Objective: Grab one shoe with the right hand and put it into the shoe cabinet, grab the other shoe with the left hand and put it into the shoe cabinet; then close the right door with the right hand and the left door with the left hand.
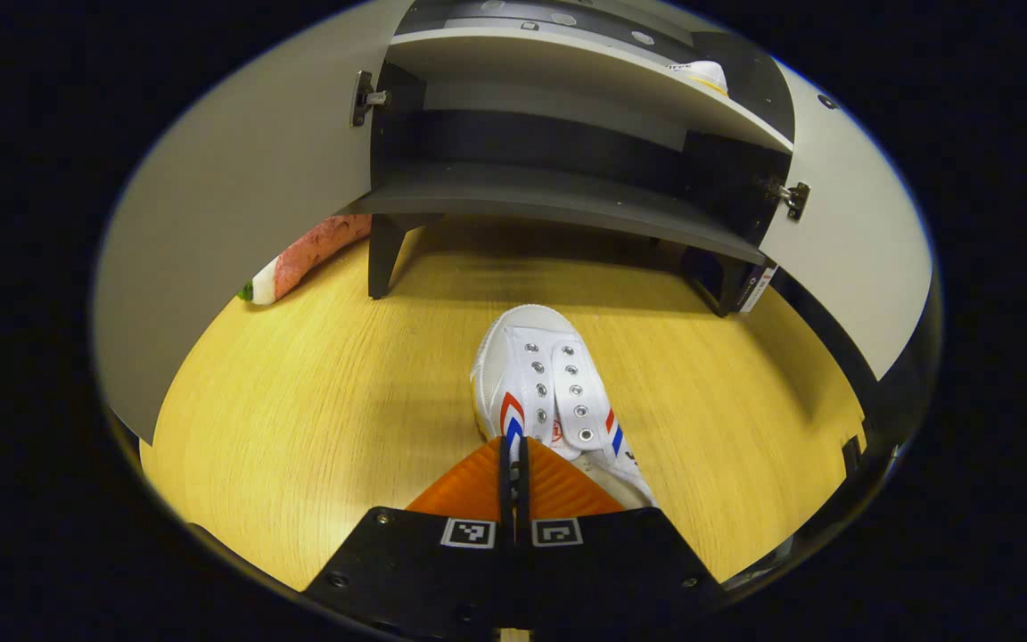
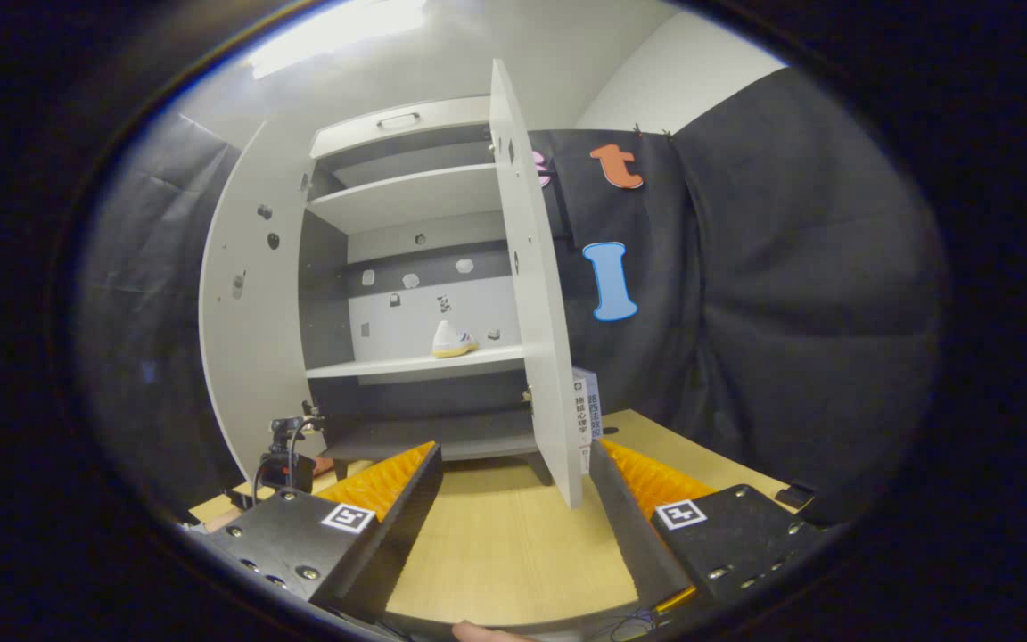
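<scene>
A wooden table top (image 1: 317, 392) with pale yellow grain spreads out ahead of the left gripper view's camera. Far off to the left on it, a pink, white and green soft toy (image 1: 304, 260) lies partly hidden. In the right gripper view a small black camera on a stand (image 2: 286, 459) sits low to the left, and a white labelled card (image 2: 587, 410) stands ahead near the middle
</scene>
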Motion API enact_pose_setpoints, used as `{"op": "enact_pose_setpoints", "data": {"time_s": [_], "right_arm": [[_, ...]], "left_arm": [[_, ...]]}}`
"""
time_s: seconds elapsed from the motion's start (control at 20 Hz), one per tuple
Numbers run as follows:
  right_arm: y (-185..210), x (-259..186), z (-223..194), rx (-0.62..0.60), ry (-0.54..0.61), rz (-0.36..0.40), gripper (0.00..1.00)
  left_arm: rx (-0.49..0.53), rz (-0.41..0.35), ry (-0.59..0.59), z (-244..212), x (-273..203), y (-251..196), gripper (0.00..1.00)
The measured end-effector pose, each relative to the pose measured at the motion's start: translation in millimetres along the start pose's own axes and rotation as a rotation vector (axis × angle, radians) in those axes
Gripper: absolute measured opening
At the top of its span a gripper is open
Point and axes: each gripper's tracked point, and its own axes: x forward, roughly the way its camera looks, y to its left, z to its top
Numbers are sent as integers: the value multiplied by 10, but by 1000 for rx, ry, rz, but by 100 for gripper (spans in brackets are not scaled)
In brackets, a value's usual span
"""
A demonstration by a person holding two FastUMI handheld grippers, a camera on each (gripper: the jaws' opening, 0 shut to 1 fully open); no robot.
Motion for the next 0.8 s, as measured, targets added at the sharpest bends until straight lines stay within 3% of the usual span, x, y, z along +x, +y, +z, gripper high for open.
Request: {"op": "enact_pose_setpoints", "data": {"time_s": [0.4, 0.8], "right_arm": [[12, 93, -23, 49, -19, 8, 98], [49, 93, -46, 54, -5, 32, 99]], "left_arm": [[47, -11, -81, 216, -275, -58, 1], [77, 68, 64, -177, -44, 265, 2]]}}
